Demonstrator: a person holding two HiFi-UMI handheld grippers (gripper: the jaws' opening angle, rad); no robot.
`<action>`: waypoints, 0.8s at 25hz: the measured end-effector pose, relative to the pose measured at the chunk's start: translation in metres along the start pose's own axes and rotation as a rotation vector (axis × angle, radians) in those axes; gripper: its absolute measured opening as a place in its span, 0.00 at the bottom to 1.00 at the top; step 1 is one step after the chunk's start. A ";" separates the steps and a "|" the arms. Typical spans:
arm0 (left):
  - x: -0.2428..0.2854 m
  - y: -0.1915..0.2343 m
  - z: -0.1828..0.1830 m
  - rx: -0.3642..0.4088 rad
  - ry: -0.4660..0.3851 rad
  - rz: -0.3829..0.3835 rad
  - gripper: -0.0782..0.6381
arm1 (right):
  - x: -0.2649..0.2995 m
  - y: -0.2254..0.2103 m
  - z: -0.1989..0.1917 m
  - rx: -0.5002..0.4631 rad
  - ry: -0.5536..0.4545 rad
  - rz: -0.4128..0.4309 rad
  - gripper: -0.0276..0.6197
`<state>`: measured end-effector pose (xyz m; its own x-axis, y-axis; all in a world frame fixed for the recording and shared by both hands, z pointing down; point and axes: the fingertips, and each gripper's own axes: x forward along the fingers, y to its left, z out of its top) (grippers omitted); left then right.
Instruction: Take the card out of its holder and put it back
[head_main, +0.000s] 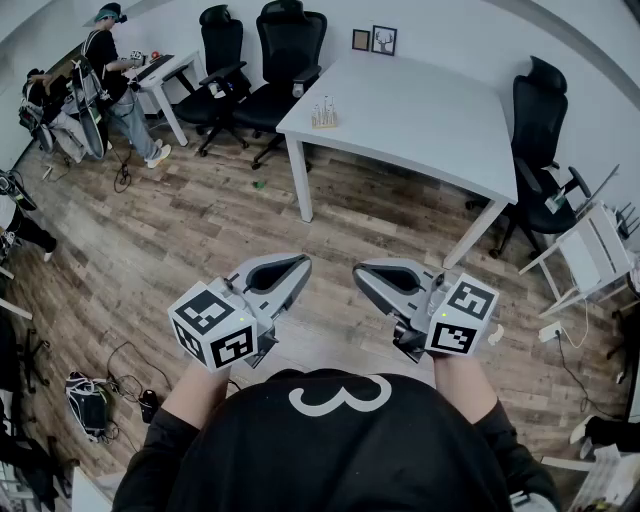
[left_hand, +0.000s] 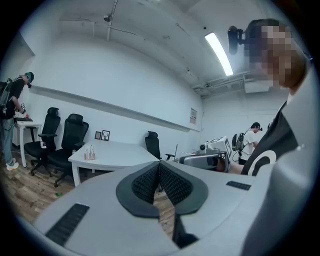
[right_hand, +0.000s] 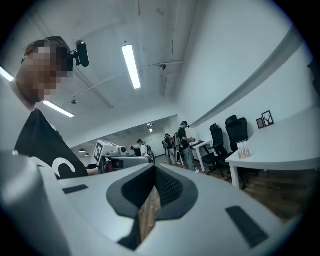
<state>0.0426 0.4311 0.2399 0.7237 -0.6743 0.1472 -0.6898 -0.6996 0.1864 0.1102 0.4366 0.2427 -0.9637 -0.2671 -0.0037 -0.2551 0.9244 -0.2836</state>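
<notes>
Holding left gripper (head_main: 303, 263) and right gripper (head_main: 359, 271) shut and empty, we judge the card (head_main: 323, 113) far ahead light and bendy, best pinched at its top edge.

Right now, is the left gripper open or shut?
Shut. The left gripper holds nothing: its ribbed pads meet at the tip, only wood floor showing behind.
</notes>
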 end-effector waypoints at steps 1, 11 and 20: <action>0.000 -0.001 0.000 -0.001 -0.002 0.001 0.13 | 0.000 0.000 -0.002 0.006 0.001 0.002 0.06; -0.003 -0.005 -0.006 -0.020 0.009 0.008 0.13 | -0.004 -0.003 -0.009 0.051 -0.012 0.003 0.06; 0.005 0.011 -0.012 -0.051 0.012 -0.013 0.13 | 0.006 -0.012 -0.014 0.091 -0.018 -0.001 0.06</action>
<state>0.0389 0.4224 0.2544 0.7332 -0.6618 0.1561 -0.6782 -0.6952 0.2381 0.1066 0.4280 0.2595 -0.9616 -0.2736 -0.0207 -0.2468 0.8957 -0.3699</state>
